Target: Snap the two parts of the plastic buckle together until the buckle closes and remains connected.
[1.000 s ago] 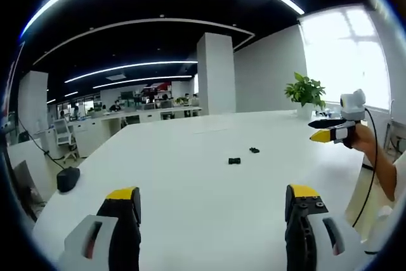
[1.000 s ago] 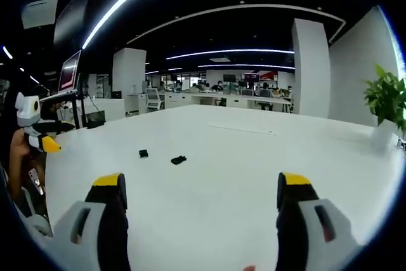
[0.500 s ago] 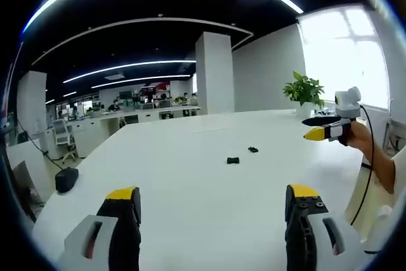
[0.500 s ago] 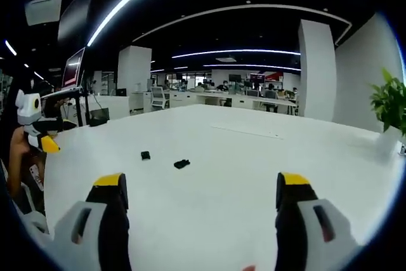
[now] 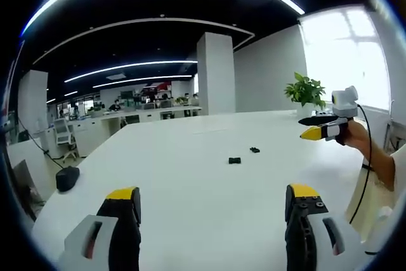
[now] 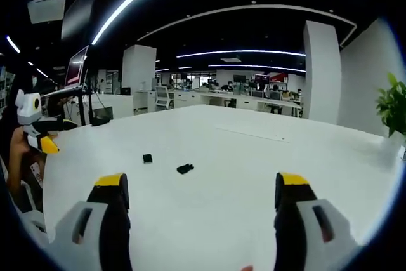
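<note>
Buckle halves lie apart on the white table (image 5: 190, 182), well ahead of both claws and touching neither. From my left gripper (image 5: 212, 204), jaws spread wide with nothing between them, I see the nearer buckle piece (image 5: 234, 160) ahead and slightly right of centre, the farther buckle piece (image 5: 254, 150) just beyond it to the right. Both are small dark shapes; I cannot tell which half is the pronged one. From my right gripper (image 6: 202, 191), jaws also wide and empty, the same two pieces sit ahead and left of centre. A dark object (image 5: 66, 178) rests near the table's left edge, too blurred to identify. The right gripper shows at the far right of the left gripper view, held in a hand (image 5: 355, 136), its jaws side-on. A potted plant (image 5: 306, 92) stands beyond it.
</note>
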### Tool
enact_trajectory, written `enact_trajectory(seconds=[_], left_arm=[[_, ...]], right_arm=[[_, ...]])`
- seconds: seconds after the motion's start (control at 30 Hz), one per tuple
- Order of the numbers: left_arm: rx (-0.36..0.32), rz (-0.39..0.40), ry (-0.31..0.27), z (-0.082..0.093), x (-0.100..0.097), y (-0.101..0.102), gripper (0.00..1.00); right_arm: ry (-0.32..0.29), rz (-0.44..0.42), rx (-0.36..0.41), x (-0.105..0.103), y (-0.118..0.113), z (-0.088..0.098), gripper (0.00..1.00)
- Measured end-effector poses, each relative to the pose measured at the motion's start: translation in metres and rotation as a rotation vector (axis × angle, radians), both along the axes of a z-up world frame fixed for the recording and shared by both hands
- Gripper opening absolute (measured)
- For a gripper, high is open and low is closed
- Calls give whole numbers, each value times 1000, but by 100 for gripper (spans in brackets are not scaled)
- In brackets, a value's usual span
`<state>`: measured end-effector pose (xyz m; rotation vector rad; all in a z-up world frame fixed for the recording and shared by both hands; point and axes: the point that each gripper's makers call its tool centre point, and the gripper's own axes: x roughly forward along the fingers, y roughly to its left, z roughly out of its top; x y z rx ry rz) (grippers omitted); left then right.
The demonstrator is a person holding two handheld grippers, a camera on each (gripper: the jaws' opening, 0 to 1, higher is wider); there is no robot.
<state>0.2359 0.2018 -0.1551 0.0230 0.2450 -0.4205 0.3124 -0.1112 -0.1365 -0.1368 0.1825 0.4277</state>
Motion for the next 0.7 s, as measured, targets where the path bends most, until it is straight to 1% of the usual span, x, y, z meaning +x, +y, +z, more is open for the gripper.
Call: enact_trajectory(seconds=[0.17, 0.47, 0.7], left_arm=[[0, -5, 0, 0, -1, -1, 96], [2, -5, -3, 1, -1, -1, 96], [4, -7, -2, 0, 0, -2, 96]], right_arm=[[13, 18, -4, 5, 5, -1, 95], [48, 55, 22, 9, 17, -6, 93], [65, 70, 13, 13, 22, -10, 92]])
